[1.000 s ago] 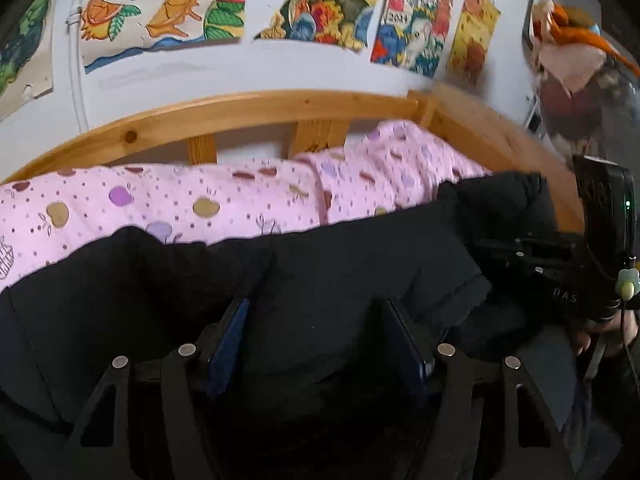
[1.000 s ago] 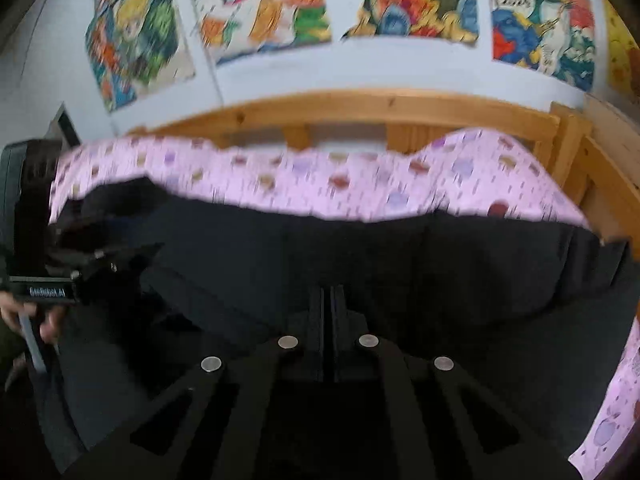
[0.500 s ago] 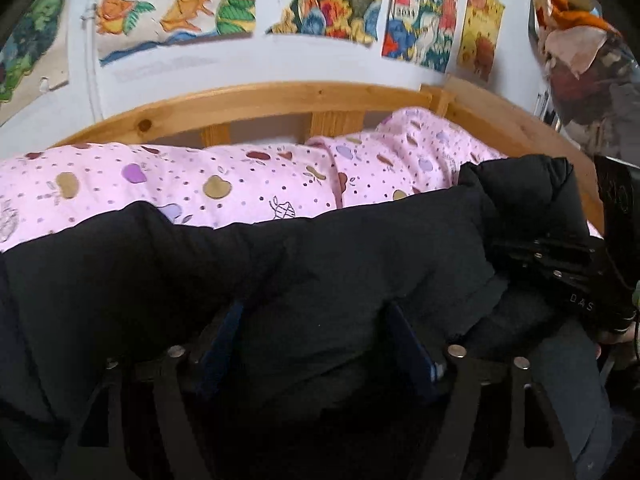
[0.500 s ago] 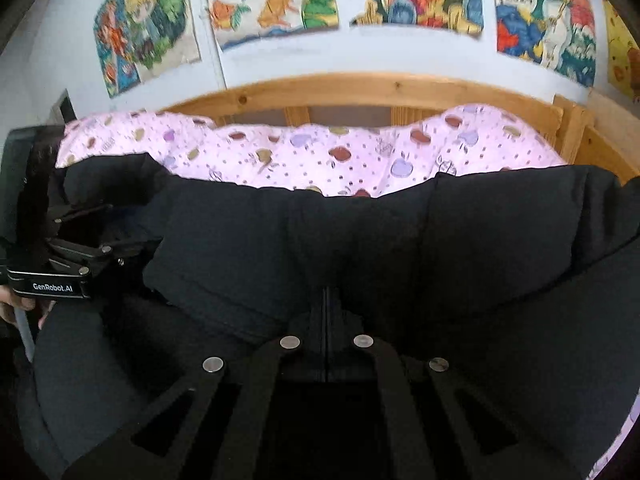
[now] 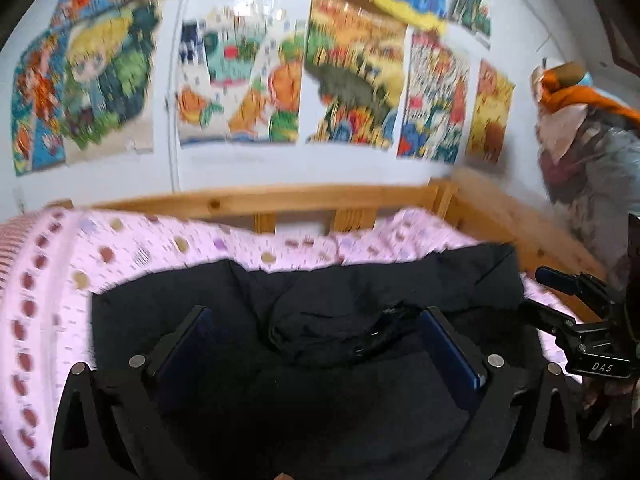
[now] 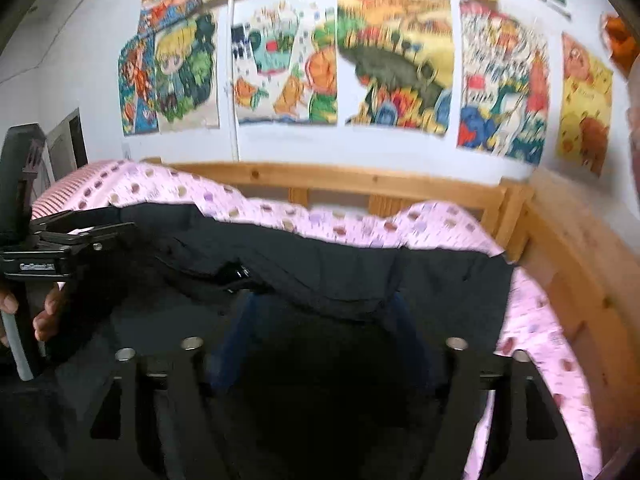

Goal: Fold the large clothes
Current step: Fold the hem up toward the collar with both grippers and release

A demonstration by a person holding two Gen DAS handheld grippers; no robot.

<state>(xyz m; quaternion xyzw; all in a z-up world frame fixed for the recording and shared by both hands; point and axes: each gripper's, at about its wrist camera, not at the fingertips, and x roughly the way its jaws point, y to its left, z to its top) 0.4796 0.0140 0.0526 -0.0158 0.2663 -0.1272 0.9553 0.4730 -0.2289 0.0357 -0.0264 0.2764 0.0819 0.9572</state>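
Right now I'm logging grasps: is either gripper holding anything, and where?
Nothing is held. The left gripper and right gripper both stand open over the black jacket on the bed.

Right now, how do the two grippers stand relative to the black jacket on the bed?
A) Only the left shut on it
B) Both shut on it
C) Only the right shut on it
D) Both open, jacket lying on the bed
D: the left gripper and right gripper both show spread fingers, and the black jacket lies folded on the pink spotted bedding.
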